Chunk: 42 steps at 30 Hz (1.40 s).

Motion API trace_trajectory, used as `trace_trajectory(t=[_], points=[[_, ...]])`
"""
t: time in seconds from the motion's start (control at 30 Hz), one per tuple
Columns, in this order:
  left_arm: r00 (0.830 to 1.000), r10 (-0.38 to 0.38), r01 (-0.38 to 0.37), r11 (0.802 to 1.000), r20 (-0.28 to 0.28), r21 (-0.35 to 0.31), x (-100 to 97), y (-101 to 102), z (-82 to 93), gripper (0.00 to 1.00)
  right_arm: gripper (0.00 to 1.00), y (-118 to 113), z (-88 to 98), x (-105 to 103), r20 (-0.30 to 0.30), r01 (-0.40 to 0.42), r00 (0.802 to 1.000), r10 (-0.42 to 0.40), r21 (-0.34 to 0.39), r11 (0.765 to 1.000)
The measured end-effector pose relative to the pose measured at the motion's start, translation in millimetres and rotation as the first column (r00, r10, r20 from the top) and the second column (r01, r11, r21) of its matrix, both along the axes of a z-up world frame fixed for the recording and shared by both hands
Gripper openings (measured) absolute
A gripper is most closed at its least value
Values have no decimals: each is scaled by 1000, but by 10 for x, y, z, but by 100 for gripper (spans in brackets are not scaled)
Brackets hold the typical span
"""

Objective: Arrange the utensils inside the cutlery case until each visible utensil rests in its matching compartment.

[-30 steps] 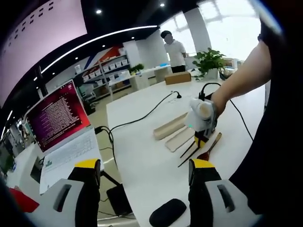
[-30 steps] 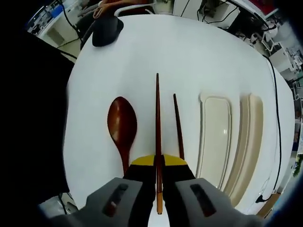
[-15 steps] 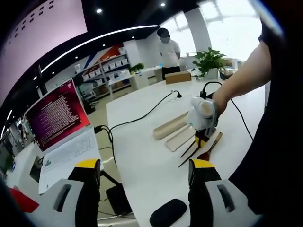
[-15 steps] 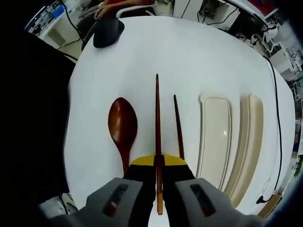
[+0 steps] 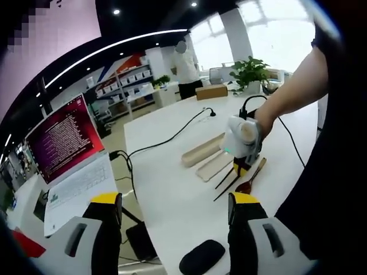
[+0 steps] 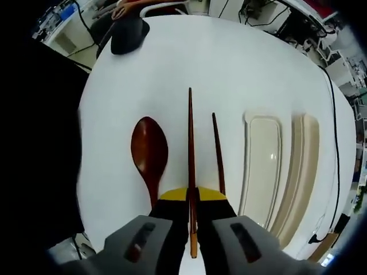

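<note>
Two chopsticks show in my right gripper view: the right gripper [image 6: 191,197] has its jaws pinched tight on one chopstick [image 6: 190,149], which points straight away from me over the white table [image 6: 241,63]. The second chopstick [image 6: 218,152] lies on the table just to its right, and the wooden spoon [image 6: 149,152] lies just to its left, bowl at the far end. Right of the chopsticks sits the cream cutlery case [image 6: 261,166], and beside it a second cream tray piece [image 6: 298,172]; nothing lies in either. A dark mouse [image 6: 126,28] rests at the far left edge. In my left gripper view, the left gripper [image 5: 172,215] hangs wide open and holds nothing, with a laptop [image 5: 66,160] to its left.
</note>
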State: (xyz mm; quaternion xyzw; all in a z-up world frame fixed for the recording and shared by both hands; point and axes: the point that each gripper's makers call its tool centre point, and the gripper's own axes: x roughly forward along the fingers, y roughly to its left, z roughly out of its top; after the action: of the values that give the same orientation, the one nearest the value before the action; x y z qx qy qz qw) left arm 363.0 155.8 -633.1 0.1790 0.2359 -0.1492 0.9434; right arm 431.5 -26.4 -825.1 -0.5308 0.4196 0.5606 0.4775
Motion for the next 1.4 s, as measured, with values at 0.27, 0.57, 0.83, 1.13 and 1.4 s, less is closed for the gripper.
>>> trace_trajectory(t=[0.27, 0.57, 0.83, 1.13, 1.4], points=[[1000, 3, -3, 1000, 1, -8, -72, 1, -29, 77, 0, -9, -62, 71, -16, 17, 1000, -18, -42, 999], [1000, 8, -8, 999, 3, -38, -104, -7, -39, 76, 1, -9, -66, 63, -26, 58, 998, -60, -56, 997], [1000, -18, 18, 999, 3, -33, -93, -66, -39, 76, 1, -9, -49, 45, -16, 77, 997, -78, -47, 996], [1000, -25, 25, 999, 8, -26, -67, -59, 2, 76, 1, -9, -44, 35, -28, 59, 998, -60, -20, 998], [999, -33, 33, 999, -7, -1, -53, -29, -7, 76, 1, -8, -26, 19, -55, 86, 995, -87, -18, 996]])
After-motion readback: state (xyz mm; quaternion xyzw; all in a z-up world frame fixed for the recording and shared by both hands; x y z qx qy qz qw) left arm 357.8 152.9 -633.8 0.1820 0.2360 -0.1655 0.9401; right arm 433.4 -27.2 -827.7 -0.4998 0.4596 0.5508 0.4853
